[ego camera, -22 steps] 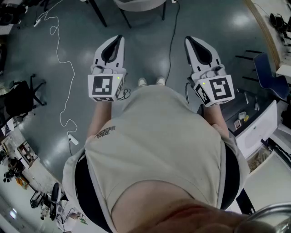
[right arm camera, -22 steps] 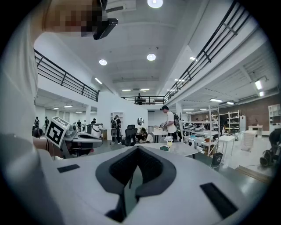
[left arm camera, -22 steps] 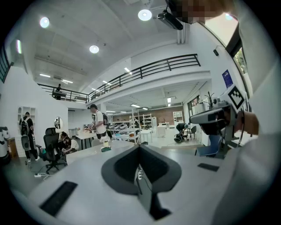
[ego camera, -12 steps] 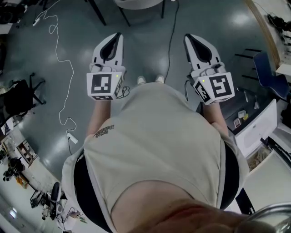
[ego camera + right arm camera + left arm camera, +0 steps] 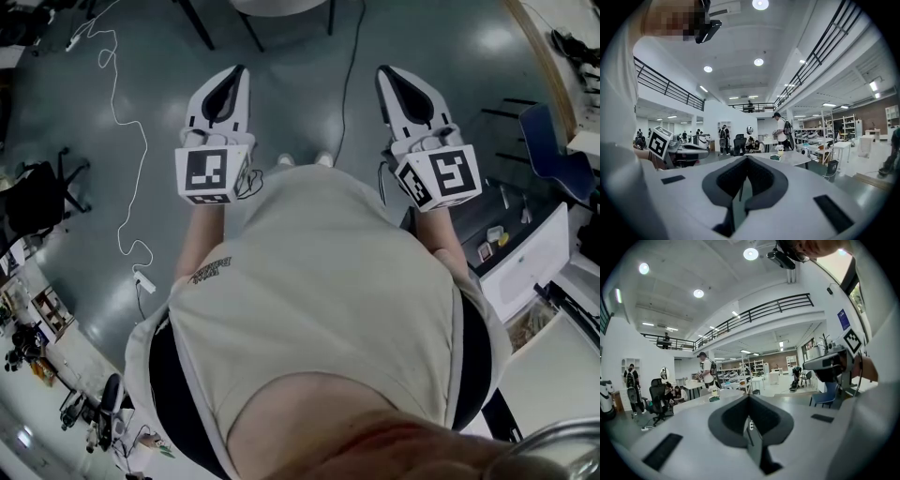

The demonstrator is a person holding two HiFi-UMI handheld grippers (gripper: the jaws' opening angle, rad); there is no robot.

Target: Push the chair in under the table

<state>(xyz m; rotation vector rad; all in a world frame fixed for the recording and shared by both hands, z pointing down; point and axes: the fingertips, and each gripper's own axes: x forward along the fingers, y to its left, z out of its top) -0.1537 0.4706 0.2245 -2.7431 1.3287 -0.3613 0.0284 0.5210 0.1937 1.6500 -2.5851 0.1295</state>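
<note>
- The left claw (image 5: 749, 401) is pinched fully together with nothing in it, and the right claw (image 5: 746, 161) is the same: closed and empty. I judge they are kept shut because a push wants a blunt nose, not a grip.
- Both point ahead, close to level, side by side in front of the person's chest. They are well apart from each other and touch nothing, a carrying pose for walking up.
- Beyond the tips, the two gripper views show a pale round surface (image 5: 794, 158) some way off, with a small green thing (image 5: 776, 157) on it.
- In the head view, a white curved rim (image 5: 281, 6) on dark legs (image 5: 202, 23) sits at the top edge, just beyond the person's shoes (image 5: 305, 161). I cannot tell whether that rim is the surface or the seat of the chair. The chair to be pushed is probably there, and it has not been reached.
- Open room: the grey floor (image 5: 300, 103) straight ahead is bare. A dark cable (image 5: 349, 75) runs along it between the claws toward the legs, and a white cable (image 5: 118, 103) loops off to the left — both could catch a foot or a chair leg.
- Edges: a black office chair (image 5: 37, 197) stands at the left and a blue chair (image 5: 553, 150) at the right, both well clear of the path.
</note>
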